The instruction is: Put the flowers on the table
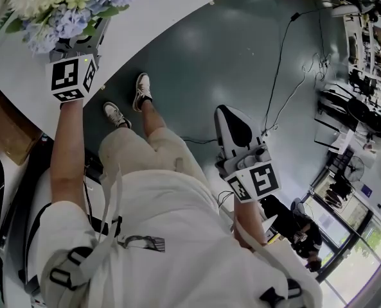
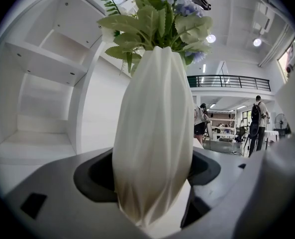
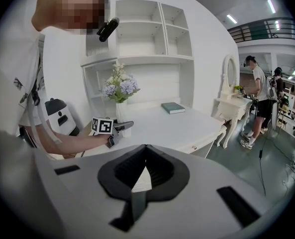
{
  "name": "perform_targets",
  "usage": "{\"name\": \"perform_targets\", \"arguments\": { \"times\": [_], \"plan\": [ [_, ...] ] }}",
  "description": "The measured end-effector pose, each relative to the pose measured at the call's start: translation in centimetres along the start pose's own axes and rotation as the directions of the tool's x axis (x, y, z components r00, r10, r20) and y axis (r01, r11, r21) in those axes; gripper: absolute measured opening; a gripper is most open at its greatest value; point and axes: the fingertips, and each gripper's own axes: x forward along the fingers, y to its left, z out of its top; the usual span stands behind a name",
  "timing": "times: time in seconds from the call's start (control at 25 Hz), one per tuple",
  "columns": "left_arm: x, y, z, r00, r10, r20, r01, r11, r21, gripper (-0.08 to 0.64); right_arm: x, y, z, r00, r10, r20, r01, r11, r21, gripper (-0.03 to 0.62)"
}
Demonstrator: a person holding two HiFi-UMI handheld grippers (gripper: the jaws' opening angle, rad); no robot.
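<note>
The flowers (image 1: 68, 5) stand in a white ribbed vase (image 2: 154, 133), long axis upright, on the white table (image 3: 187, 123), at 11 o'clock in my head view. My left gripper (image 1: 82, 42) has the vase dead ahead at 12 o'clock, jaws wide and clamped around its lower body. I judge letting go is what remains. My right gripper (image 1: 229, 117), closed and empty, hangs well apart at 4 o'clock. No readable writing; the book (image 3: 173, 107) cover is too small.
</note>
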Motion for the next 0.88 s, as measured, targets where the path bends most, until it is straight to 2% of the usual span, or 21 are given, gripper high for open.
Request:
{"name": "perform_targets", "arguments": {
  "times": [0.64, 0.88],
  "plan": [
    [0.8, -0.2, -1.0, 1.000, 0.002, 0.030, -0.001, 1.000, -0.016, 0.393, 0.3, -1.5, -0.7, 1.000, 0.001, 0.015, -0.001, 1.000, 0.008, 0.009],
    [1.0, -0.4, -1.3, 0.999, -0.005, -0.032, 0.006, 0.999, 0.033, 0.403, -0.6, -1.4, -0.1, 1.000, 0.001, 0.024, -0.001, 1.000, 0.012, 0.009]
  ]
}}
